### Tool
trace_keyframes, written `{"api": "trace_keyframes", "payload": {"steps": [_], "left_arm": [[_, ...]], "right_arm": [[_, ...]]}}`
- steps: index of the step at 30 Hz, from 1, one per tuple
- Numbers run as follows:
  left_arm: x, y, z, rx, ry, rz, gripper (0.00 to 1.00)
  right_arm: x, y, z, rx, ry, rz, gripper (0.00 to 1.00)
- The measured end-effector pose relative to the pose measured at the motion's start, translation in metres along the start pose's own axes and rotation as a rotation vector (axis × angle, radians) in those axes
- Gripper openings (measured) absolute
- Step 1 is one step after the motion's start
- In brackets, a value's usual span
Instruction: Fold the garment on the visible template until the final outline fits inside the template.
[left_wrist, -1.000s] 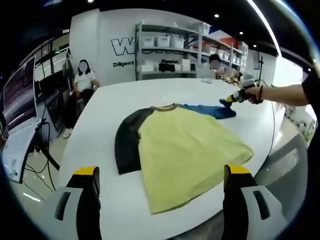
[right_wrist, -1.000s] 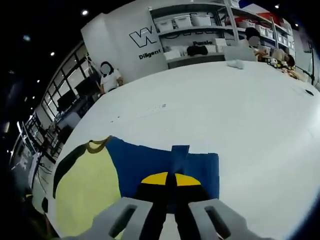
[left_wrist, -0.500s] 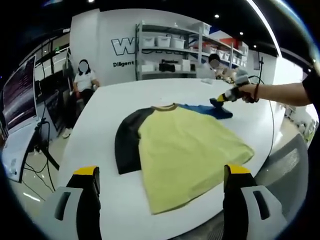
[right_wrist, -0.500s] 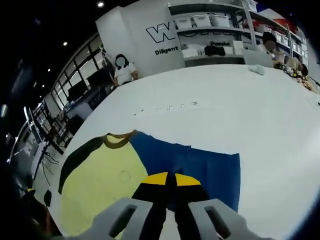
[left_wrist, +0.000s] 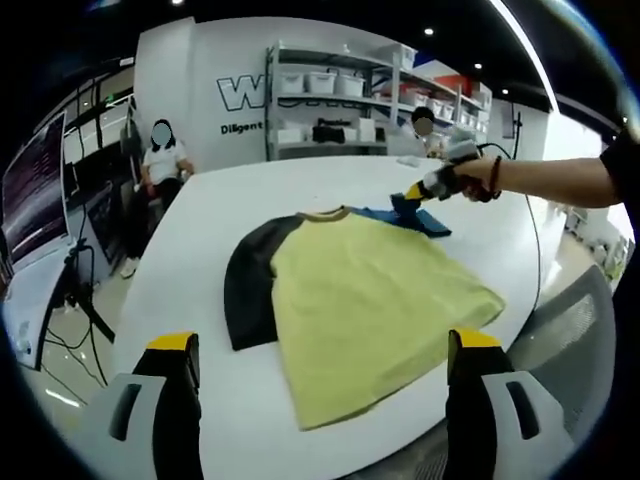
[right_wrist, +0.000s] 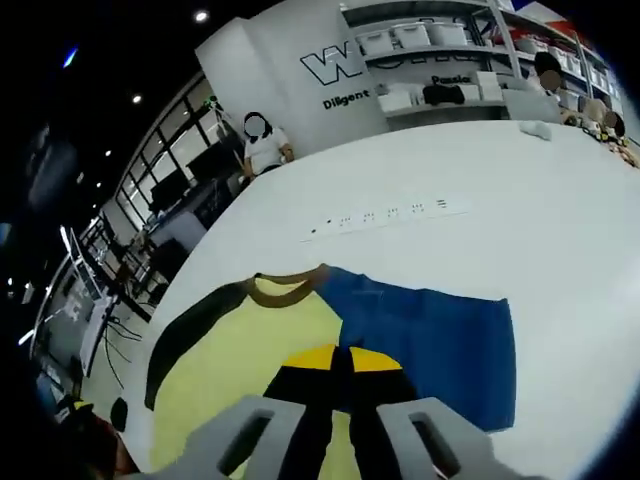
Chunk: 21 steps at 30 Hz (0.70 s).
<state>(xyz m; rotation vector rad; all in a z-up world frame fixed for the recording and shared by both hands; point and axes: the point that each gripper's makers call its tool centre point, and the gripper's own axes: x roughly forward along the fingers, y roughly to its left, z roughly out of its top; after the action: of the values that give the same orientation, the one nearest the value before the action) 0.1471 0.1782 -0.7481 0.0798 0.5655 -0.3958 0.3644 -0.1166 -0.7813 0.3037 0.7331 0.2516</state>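
Right hand-held gripper (right_wrist: 335, 357) pinching the blue sleeve (right_wrist: 430, 335) with jaws clenched, left hand-held gripper (left_wrist: 320, 365) hovering released, yellow shirt (left_wrist: 370, 300) lying flat on the white counter (left_wrist: 200, 250) (black sleeve (left_wrist: 250, 285) spreading out).

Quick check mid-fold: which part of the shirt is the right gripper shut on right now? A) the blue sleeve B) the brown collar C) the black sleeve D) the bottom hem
A: in the left gripper view the right gripper pinches the blue sleeve, lifting it over the yellow shirt; the black sleeve lies flat on the white table.
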Motion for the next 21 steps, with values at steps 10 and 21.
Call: {"api": "trace_keyframes", "payload": {"steps": [10, 21], "left_arm": [[-0.001, 0.002, -0.004, 0.008, 0.01, 0.006, 0.99], [-0.003, 0.008, -0.008, 0.025, 0.02, 0.03, 0.99]], "right_arm": [[0.019, 0.034, -0.001, -0.012, 0.024, 0.058, 0.0], [0.038, 0.076, -0.002, -0.059, 0.056, 0.101, 0.0]]}}
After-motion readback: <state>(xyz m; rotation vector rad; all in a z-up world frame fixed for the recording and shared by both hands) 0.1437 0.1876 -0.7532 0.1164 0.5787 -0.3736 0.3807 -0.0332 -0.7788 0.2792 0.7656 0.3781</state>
